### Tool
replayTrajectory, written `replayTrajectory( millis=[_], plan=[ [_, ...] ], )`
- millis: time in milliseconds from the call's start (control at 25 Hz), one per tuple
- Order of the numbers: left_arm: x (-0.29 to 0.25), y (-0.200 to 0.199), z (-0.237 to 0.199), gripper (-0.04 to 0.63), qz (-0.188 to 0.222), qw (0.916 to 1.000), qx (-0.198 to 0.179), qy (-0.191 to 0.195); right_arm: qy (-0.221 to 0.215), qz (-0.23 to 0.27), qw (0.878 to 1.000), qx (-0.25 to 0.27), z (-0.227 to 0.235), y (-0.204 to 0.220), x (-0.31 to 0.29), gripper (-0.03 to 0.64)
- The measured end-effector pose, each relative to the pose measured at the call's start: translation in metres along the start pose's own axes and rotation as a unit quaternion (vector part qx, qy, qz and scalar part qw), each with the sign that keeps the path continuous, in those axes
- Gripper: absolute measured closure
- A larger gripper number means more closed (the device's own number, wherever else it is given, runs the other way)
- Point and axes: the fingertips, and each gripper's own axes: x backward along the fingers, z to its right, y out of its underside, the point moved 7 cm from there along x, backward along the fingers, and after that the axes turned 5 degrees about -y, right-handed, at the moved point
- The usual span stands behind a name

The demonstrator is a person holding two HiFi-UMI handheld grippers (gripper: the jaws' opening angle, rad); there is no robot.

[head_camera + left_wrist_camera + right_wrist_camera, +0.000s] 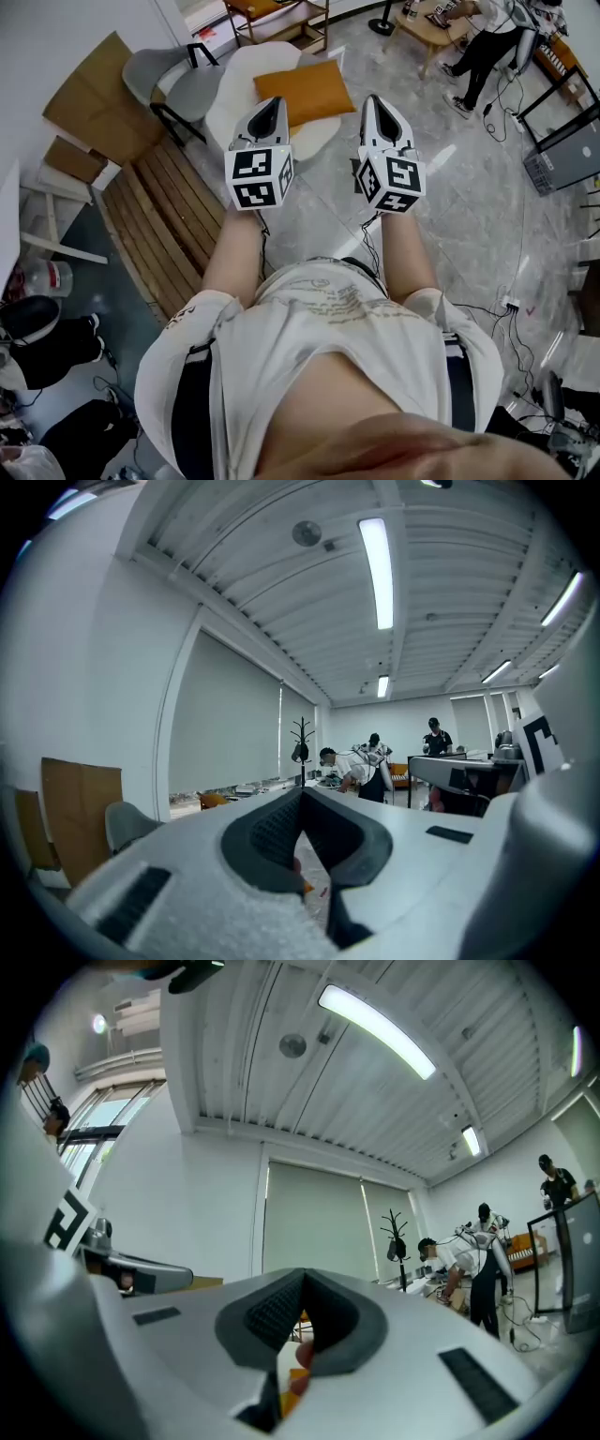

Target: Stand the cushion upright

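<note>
An orange cushion (303,91) lies flat on a white cloud-shaped seat (242,92) ahead of me in the head view. My left gripper (272,103) and right gripper (373,101) are held side by side above the floor, both pointing toward the cushion and short of it. Both are shut with nothing between the jaws. In the left gripper view the shut gripper (302,797) points level across the room. The right gripper (302,1279) does the same in its own view. A sliver of orange shows below each pair of jaws.
A grey chair (173,82) and cardboard sheets (89,98) stand at the left, beside a wooden slatted panel (164,220). People (487,42) work at a small table at the back right. Cables (511,309) run over the marble floor at the right.
</note>
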Motion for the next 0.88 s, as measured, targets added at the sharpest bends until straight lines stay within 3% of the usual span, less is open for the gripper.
replayTrajectory(
  millis=[880],
  plan=[
    [-0.070, -0.005, 0.097, 0.581, -0.007, 0.9996, -0.004, -0.027, -0.042, -0.007, 0.999, 0.005, 0.116, -0.011, -0.014, 0.591]
  ],
)
